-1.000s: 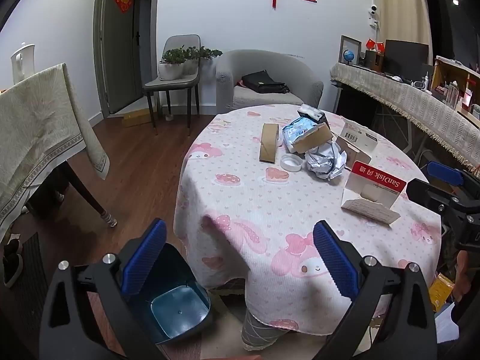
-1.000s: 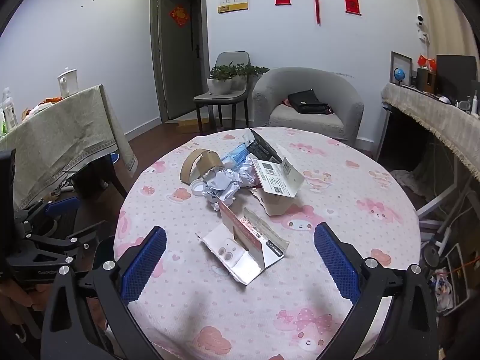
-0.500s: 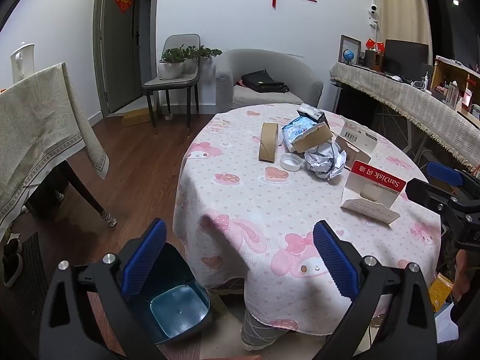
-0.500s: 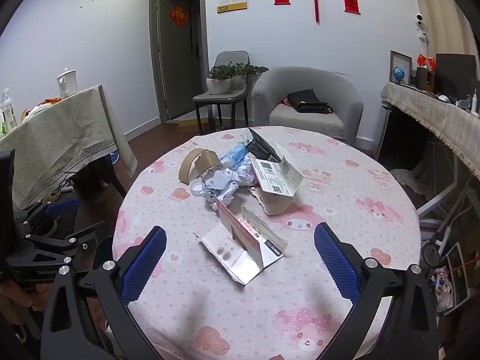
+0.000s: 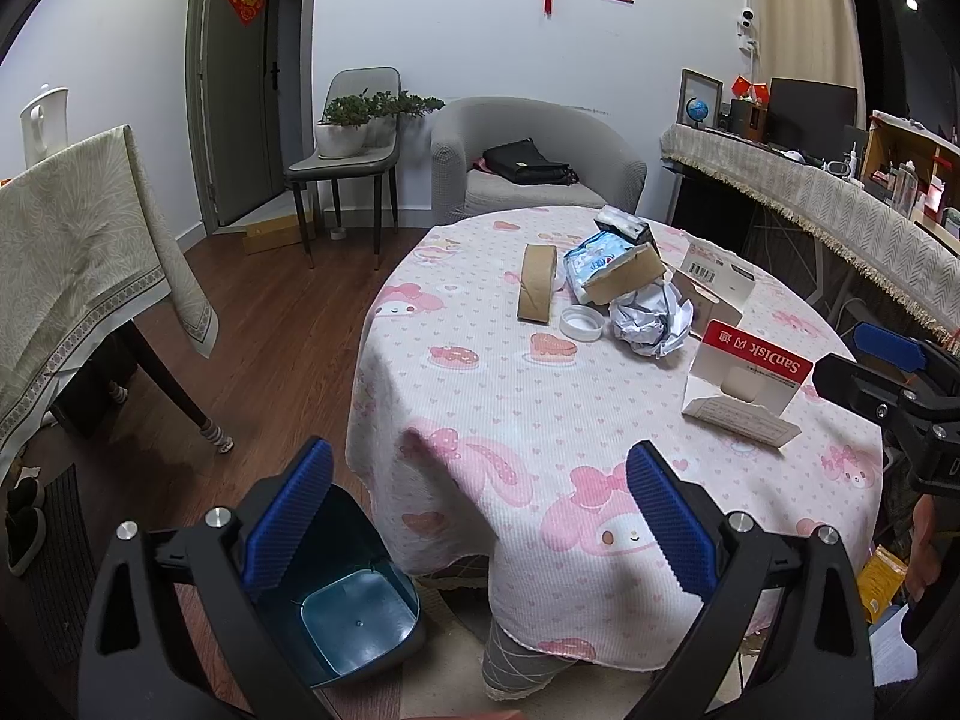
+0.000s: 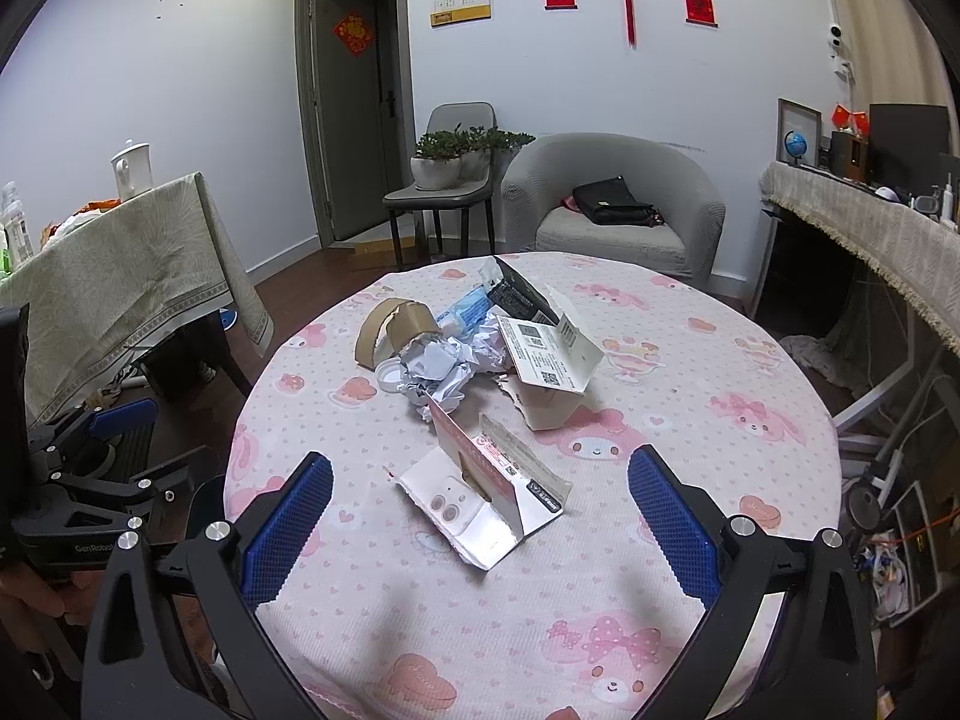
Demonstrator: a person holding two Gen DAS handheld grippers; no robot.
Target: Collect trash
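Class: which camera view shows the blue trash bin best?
The left wrist view: the blue trash bin sits on the floor beside the round table, its open inside visible. In the right wrist view it is hidden, at most a dark sliver.

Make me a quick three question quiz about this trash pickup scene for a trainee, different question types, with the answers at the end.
1. True or false: the right tool is shut on the crumpled paper.
2. Multiple choice: where is the blue bin? A) on the armchair B) on the floor beside the round table C) on the round table.
3. Fill in: the white bottle cap lies between the cardboard tape roll and the ____.

Key: 1 false, both the right tool and the left tool are open and hold nothing. 2 B. 3 crumpled paper.
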